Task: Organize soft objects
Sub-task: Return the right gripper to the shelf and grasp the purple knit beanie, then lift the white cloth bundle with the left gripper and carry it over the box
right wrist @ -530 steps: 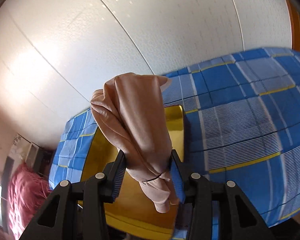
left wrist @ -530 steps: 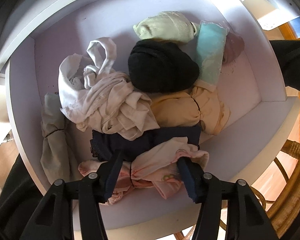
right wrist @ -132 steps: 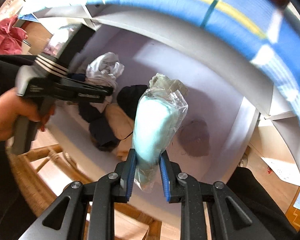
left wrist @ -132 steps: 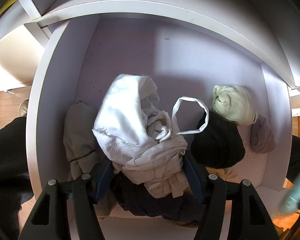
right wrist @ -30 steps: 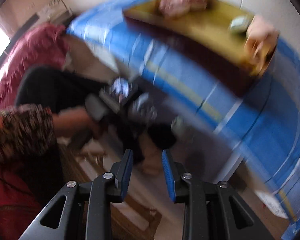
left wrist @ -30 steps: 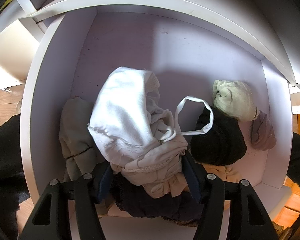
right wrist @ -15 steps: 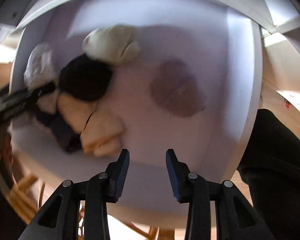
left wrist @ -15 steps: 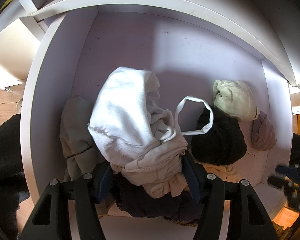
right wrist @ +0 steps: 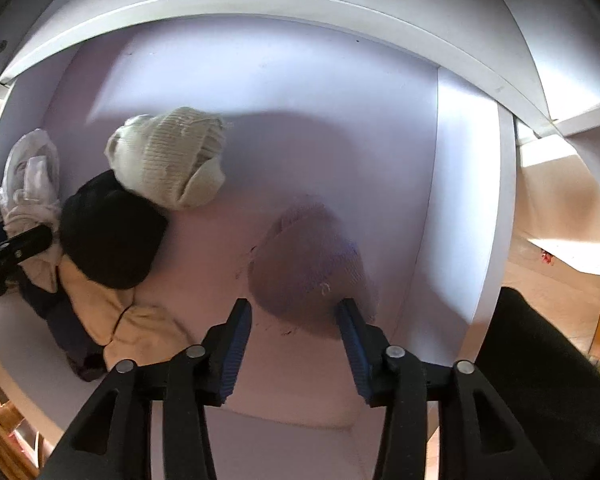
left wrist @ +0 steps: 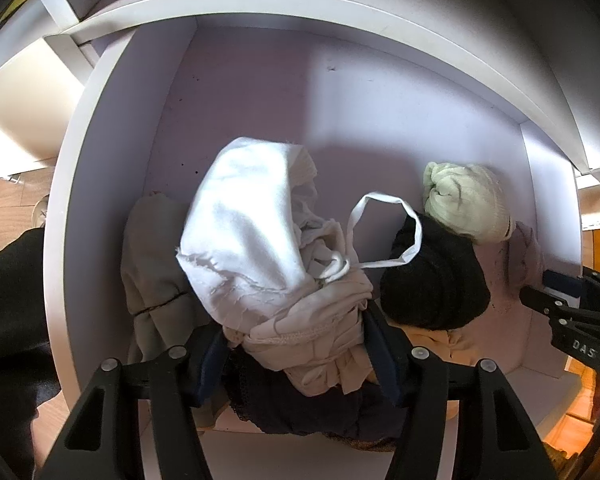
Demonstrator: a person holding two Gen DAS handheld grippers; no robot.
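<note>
A white drawer (left wrist: 240, 92) holds soft bundles. My left gripper (left wrist: 296, 356) points down and is shut on a crumpled white cloth bundle (left wrist: 252, 248) with a loose strap loop. My right gripper (right wrist: 294, 320) hangs over the drawer's right end, its jaws opening. A mauve knitted bundle (right wrist: 307, 264) lies on the drawer floor between its fingers, and the pads are not pressing on it. That right gripper's fingertips (left wrist: 555, 284) show at the right edge of the left wrist view, beside the mauve bundle (left wrist: 523, 252).
A black bundle (right wrist: 108, 232) and a pale knitted bundle (right wrist: 168, 160) lie mid-drawer. A tan cloth (right wrist: 100, 312) and dark lacy cloth (left wrist: 300, 404) sit near the front wall. A grey-beige cloth (left wrist: 152, 276) lies left. The person's dark clothing (right wrist: 539, 380) is on the right.
My right gripper swung down from facing the room into the drawer, widened its jaws and now straddles the mauve bundle. The left gripper kept still with the white bundle.
</note>
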